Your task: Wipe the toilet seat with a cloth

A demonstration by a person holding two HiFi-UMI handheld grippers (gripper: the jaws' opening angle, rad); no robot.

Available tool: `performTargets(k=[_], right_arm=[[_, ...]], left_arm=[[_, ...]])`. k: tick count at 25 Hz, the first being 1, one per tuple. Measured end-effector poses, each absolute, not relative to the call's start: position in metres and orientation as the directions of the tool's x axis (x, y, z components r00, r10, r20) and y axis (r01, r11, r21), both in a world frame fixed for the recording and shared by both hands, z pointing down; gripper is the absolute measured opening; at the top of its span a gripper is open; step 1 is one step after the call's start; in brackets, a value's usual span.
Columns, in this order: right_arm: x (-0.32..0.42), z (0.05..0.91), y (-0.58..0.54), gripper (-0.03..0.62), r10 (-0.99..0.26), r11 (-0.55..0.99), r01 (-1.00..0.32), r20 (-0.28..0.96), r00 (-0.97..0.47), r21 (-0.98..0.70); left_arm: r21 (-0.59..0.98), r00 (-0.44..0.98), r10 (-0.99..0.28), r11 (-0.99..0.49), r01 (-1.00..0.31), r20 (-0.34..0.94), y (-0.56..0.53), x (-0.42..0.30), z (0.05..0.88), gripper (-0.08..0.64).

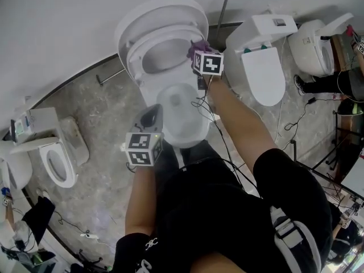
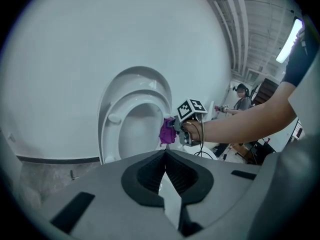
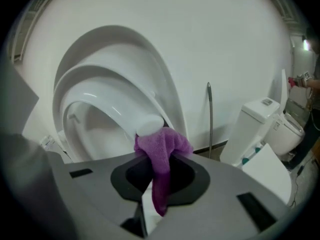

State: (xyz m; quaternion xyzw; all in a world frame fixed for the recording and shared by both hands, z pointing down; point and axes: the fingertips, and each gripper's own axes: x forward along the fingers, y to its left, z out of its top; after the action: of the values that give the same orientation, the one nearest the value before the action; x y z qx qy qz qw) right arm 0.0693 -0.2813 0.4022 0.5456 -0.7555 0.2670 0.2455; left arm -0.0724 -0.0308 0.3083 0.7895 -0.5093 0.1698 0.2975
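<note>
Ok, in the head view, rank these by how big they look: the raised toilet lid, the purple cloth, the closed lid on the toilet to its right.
Largest: raised toilet lid.
Then: closed lid, clearly smaller.
Smallest: purple cloth, only partly showing.

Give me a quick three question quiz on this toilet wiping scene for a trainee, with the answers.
1. True or false: the left gripper holds the purple cloth.
2. The toilet seat is: A raised, B down flat, C taken off.
3. How do the left gripper's jaws stand?
Key: 1 false, the right gripper pinches it. 2 A. 3 shut, with nothing between them.
</note>
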Motion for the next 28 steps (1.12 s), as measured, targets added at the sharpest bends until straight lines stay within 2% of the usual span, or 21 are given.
performTargets(k=[8,18,28], right_arm=[[0.060,0.346,-0.260,0.060,-0.741,0.325,-0.941,0.592,-0.318,-0.098],[0.034,0.324,-0.286,0.060,-0.749,0.206,-0.966,0.610,-0.259,-0.157],[-0.018,0.287,-0.274,0.060,-0.784,0.252,-0.967,0.578,-0.225,-0.034]], left_arm=[[0.310,0.457,-0.710,-0.338,-0.889,0.536,-0.027,-0.085,0.283,0.008],[0.309,0.451,-0.720,-0.331,-0.891,0.527,-0.010,-0.131,0.270,0.008],[0.293,0.437,-0.750,-0.329,-0.898,0.496,-0.012,-0.191,0.254,0.008]])
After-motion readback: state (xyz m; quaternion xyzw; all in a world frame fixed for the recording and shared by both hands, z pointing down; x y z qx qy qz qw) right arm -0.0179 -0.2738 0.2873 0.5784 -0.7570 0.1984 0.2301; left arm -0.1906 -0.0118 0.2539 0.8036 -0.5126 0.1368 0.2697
